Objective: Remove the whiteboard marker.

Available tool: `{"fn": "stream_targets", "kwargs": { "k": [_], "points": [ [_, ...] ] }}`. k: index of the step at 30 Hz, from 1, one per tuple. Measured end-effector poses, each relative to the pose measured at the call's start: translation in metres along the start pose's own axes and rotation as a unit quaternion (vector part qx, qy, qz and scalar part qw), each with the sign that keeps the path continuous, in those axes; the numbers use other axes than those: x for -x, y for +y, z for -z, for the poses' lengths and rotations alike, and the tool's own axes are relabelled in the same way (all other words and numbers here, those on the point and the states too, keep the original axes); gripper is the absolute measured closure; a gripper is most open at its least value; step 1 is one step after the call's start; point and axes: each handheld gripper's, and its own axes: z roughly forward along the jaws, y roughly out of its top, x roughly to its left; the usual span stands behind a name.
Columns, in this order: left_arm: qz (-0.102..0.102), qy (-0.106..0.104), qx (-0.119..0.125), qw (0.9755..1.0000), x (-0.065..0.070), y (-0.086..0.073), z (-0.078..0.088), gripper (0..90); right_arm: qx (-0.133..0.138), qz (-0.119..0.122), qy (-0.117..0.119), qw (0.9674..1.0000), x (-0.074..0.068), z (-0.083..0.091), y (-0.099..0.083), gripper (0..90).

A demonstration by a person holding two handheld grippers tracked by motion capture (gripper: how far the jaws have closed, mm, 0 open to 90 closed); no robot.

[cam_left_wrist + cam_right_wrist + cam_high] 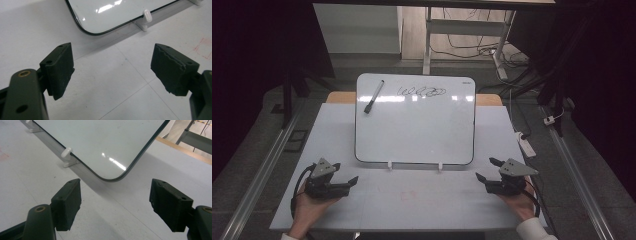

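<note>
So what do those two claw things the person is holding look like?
Each tool is black, with two chunky jaws ending in dark, rough pads. The left tool and the right tool each carry a grey three-cornered plate on top, and a black cable loops away from each. Up close there is a brass-coloured ring on the jaw arms. The person wears white cuffs.
</note>
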Motion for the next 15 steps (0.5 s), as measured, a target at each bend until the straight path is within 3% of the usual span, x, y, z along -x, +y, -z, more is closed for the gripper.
{"fn": "stream_targets", "kwargs": {
  "k": [15],
  "points": [
    [-0.005,0.005,0.003,1.0,0.0006,0.0013,0.002,19.6,-0.009,0.015,0.0,0.9998,-0.0043,-0.0035,-0.001,26.0]
  ]
}}
